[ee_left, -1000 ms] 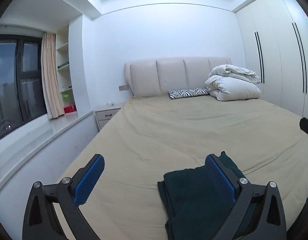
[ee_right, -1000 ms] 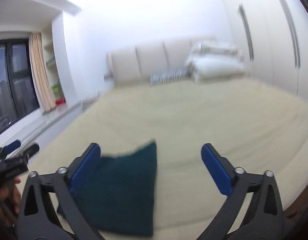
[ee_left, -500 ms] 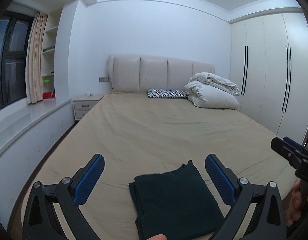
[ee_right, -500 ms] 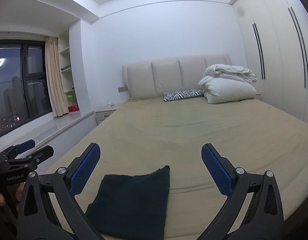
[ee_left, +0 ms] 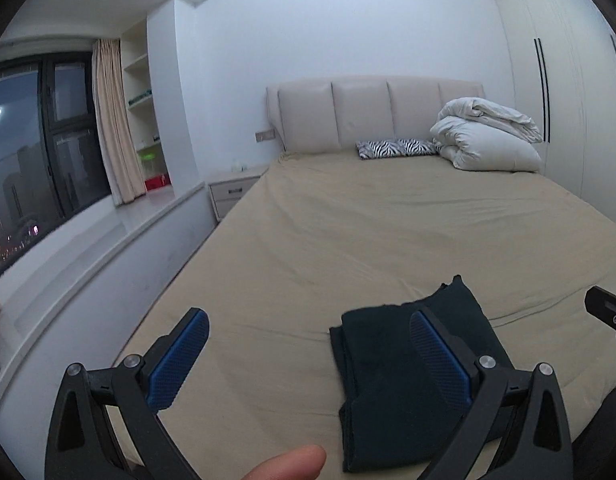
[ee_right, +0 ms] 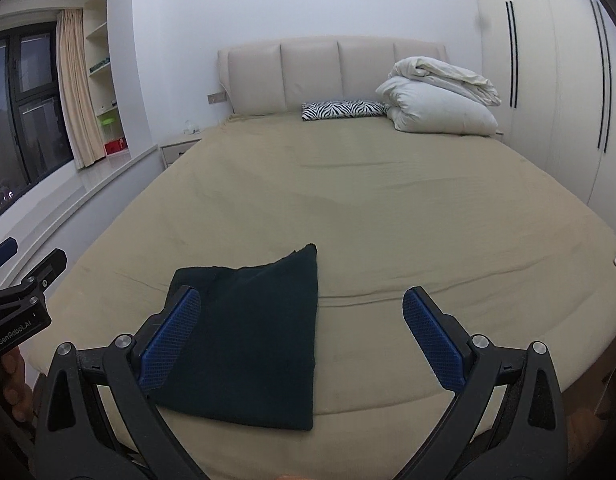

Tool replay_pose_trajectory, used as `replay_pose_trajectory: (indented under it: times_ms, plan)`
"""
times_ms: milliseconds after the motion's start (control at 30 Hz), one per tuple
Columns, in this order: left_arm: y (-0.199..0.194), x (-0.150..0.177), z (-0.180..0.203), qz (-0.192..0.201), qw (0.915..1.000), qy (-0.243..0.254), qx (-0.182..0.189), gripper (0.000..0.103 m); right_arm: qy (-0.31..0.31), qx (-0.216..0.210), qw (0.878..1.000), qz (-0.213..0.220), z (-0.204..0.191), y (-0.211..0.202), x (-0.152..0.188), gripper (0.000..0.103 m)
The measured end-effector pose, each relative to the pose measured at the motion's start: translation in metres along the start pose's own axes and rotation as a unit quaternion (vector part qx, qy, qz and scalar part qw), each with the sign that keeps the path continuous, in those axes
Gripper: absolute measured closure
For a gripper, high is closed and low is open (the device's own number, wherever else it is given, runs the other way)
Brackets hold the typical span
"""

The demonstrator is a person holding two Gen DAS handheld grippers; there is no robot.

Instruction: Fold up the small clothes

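A dark green garment (ee_left: 388,380) (ee_right: 251,336) lies folded into a flat rectangle near the foot edge of the beige bed (ee_left: 368,232) (ee_right: 368,200). My left gripper (ee_left: 308,356) hovers open above the bed, and its right finger overlaps the cloth's right part. The right gripper (ee_right: 303,336) is open too, held back from the bed with its left finger in front of the cloth's left edge. Neither holds anything. Each gripper shows at the edge of the other's view: the right gripper (ee_left: 606,312) and the left gripper (ee_right: 23,296).
A white duvet pile (ee_right: 436,100) and a zebra-print pillow (ee_right: 344,110) lie by the headboard. A nightstand (ee_left: 231,192) and a window ledge (ee_left: 87,240) run along the left. Wardrobe doors (ee_right: 548,92) stand on the right. A fingertip (ee_left: 287,464) shows at the bottom.
Both grippers stay open. The left view has swung left, so the cloth sits further right under its right finger. The right view has steadied from blur and the cloth is slightly nearer.
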State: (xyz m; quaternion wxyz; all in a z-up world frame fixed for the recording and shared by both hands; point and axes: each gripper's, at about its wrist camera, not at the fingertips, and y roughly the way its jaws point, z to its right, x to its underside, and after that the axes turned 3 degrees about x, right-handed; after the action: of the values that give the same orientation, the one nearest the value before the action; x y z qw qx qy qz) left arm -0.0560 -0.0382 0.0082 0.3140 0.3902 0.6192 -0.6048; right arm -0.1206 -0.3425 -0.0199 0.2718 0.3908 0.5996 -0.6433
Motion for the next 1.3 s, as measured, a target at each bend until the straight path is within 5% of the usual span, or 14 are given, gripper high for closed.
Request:
replay_pose_trajectory:
  times_ms: [133,367,1300]
  plan:
    - [0.027,0.022,0.005,-0.083,0.9962,-0.023,0.015,0.000,0.001,0.013,0.999,-0.032,0.000,0.021,0.006,0.000]
    - [0.046,0.051,0.015,-0.152,0.9867,-0.040,0.041,0.000,0.021,0.015,0.995,-0.097,0.007,0.056,0.023,0.000]
    - [0.057,0.070,-0.002,-0.175,0.9835,-0.045,0.010,0.000,-0.008,0.019,0.990,-0.137,-0.014,0.074,0.042,0.000]
